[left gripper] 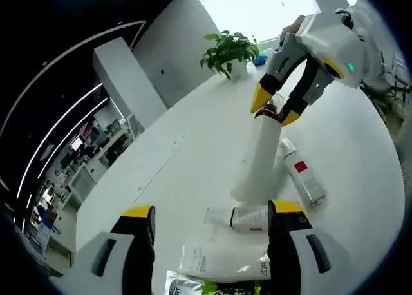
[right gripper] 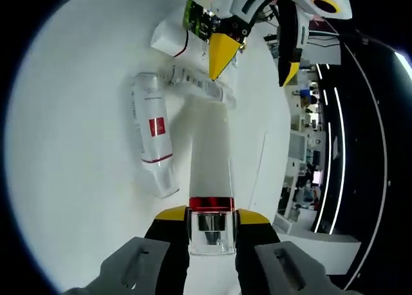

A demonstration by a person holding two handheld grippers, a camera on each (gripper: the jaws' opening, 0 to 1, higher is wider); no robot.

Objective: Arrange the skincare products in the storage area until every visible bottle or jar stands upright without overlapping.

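Observation:
A tall white bottle [left gripper: 262,154] with a red band and clear cap stands on its base on the white table [left gripper: 193,134]. My right gripper [left gripper: 275,109] is shut on its cap; in the right gripper view the cap sits between the jaws of the right gripper [right gripper: 211,214] and the bottle body [right gripper: 209,147] runs away from them. Beside it a white bottle with a red label [left gripper: 302,172] [right gripper: 151,134] lies on its side. My left gripper [left gripper: 212,211] [right gripper: 255,64] is open over a small lying tube [left gripper: 241,218] [right gripper: 196,85].
A white pouch [left gripper: 219,259] [right gripper: 168,34] and a green-printed packet [left gripper: 187,283] [right gripper: 199,17] lie under the left gripper. A potted plant [left gripper: 228,50] stands at the table's far end. Office shelving [left gripper: 96,147] lies beyond the table edge.

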